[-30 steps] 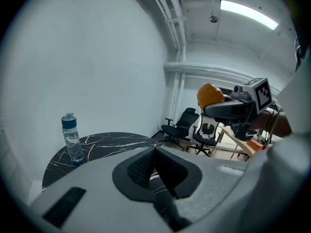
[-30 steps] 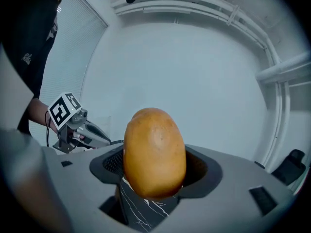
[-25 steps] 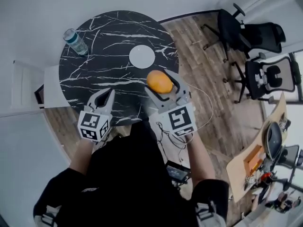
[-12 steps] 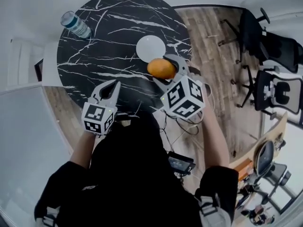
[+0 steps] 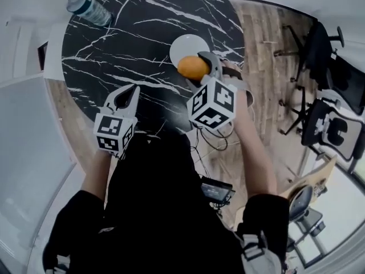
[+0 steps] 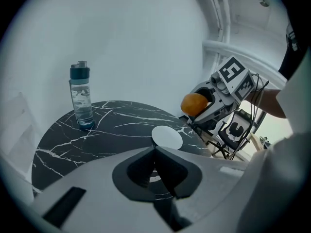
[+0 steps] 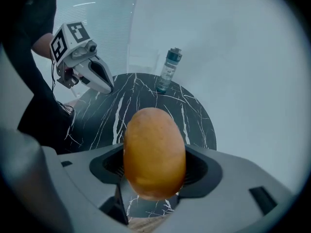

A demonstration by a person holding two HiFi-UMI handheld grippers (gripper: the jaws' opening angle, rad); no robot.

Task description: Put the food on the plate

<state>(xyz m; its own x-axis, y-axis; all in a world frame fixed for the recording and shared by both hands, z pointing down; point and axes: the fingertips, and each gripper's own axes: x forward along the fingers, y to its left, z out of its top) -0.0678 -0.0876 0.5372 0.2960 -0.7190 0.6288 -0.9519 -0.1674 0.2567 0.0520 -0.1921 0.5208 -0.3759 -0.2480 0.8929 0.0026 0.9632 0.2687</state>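
Note:
A round orange-brown piece of food (image 5: 192, 68) is clamped in my right gripper (image 5: 198, 67), which is shut on it. It hangs in the air above the near right rim of the small white plate (image 5: 188, 45). The left gripper view shows the food (image 6: 194, 104) well above the plate (image 6: 167, 138), which has nothing on it. In the right gripper view the food (image 7: 154, 152) fills the space between the jaws. My left gripper (image 5: 130, 91) hovers over the table's near left part, shut, with nothing in it.
The round black marble table (image 5: 131, 33) carries a water bottle (image 5: 86, 7) at its far left edge. Wooden floor and black office chairs (image 5: 331, 67) lie to the right. Cables hang below the right gripper.
My right gripper carried the food forward from the table's near edge to the plate's rim. The left gripper stayed over the near left of the table.

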